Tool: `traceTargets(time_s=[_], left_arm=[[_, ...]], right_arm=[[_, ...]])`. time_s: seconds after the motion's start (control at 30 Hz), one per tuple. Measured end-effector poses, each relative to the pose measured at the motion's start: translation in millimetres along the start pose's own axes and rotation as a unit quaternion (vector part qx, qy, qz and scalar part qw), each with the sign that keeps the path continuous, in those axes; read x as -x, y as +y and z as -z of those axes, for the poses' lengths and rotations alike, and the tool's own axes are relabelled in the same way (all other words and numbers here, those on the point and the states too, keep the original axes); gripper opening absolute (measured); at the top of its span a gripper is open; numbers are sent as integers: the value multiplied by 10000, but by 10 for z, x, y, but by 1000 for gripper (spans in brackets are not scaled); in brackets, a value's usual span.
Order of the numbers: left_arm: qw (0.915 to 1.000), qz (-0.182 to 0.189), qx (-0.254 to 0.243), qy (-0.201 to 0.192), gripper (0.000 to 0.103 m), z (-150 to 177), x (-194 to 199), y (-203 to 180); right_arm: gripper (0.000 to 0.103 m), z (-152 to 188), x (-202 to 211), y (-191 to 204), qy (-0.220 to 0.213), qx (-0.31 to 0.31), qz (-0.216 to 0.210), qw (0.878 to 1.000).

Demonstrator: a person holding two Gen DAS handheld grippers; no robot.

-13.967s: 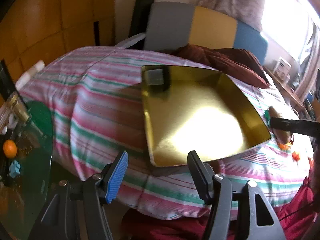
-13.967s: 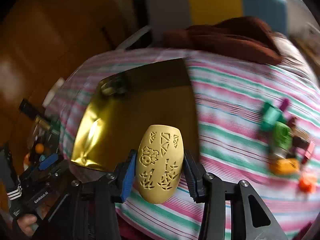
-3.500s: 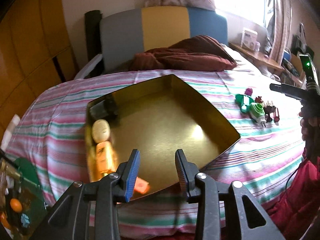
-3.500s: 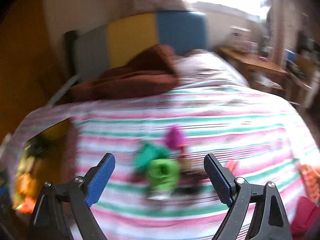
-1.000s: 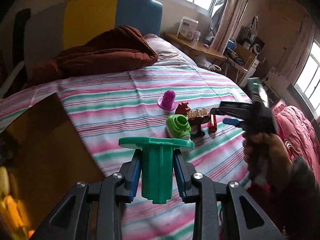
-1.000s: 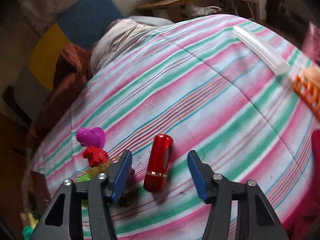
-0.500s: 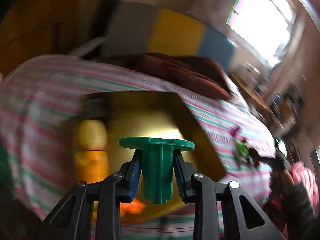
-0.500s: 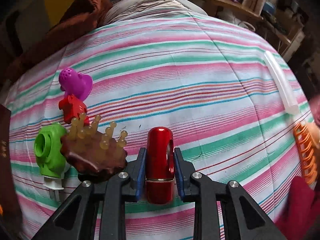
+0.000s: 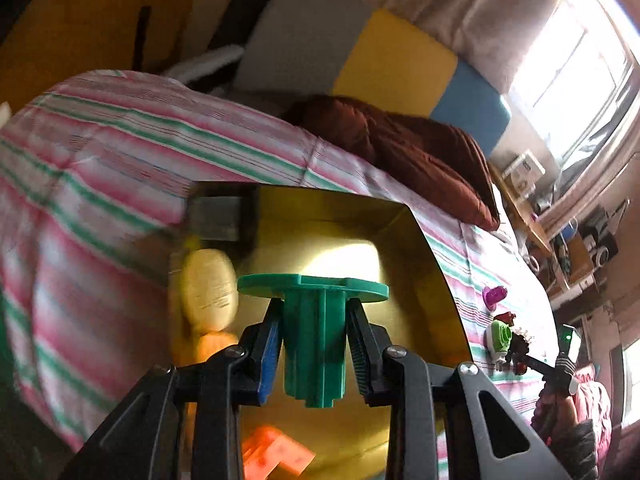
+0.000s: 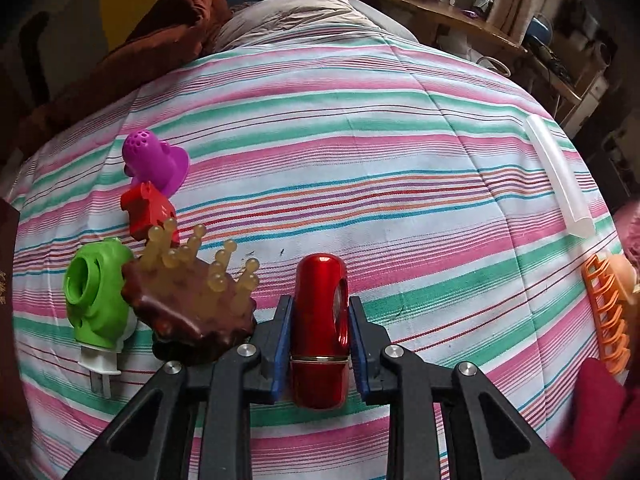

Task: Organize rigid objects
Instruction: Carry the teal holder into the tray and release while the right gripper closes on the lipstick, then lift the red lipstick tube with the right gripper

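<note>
Left gripper (image 9: 314, 350) pinched the green piece (image 9: 314, 344) above the gold tray (image 9: 436, 280) for release; right gripper (image 10: 318, 350) clamped the red tube (image 10: 319, 324) for lifting.

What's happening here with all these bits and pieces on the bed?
A person is tidying small objects into a gold tray on the striped bed, using a claw in each hand. The left claw grips a green flanged plastic piece above the tray, which already holds a cream egg-shaped object and an orange block. The right claw is closed on a red cylinder beside the toys remaining on the bedspread.
</note>
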State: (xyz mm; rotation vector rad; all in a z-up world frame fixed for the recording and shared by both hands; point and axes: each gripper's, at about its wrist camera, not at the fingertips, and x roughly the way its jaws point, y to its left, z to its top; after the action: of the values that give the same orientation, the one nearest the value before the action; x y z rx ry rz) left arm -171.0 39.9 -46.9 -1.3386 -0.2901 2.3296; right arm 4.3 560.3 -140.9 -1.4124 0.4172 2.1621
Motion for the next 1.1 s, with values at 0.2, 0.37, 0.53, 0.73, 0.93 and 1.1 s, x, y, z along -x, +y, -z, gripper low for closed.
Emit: traceTargets(time_s=[0.2, 0.37, 0.53, 0.73, 0.93, 1.1], left_arm=[[9992, -114, 24, 393, 31, -248, -635, -134], [9976, -519, 22, 454, 31, -432, -985, -116], [9930, -1043, -172, 530, 31, -580, -1257, -105], [9916, -1099, -316, 610, 39, -655, -1309, -91], [9944, -973, -278, 306, 40, -543, -919, -109], [9945, -946, -405, -174, 40, -175, -366, -161]], right_arm=[[26, 8, 4, -3, 0, -2, 5, 10000], [26, -62, -30, 37, 3, 14, 80, 10000], [26, -70, -14, 71, 1, 58, 102, 9999], [26, -87, -29, 56, -4, 44, 93, 9999], [26, -83, -16, 89, -32, 112, 143, 9998], [26, -25, 31, 154, -99, 272, 267, 9992]])
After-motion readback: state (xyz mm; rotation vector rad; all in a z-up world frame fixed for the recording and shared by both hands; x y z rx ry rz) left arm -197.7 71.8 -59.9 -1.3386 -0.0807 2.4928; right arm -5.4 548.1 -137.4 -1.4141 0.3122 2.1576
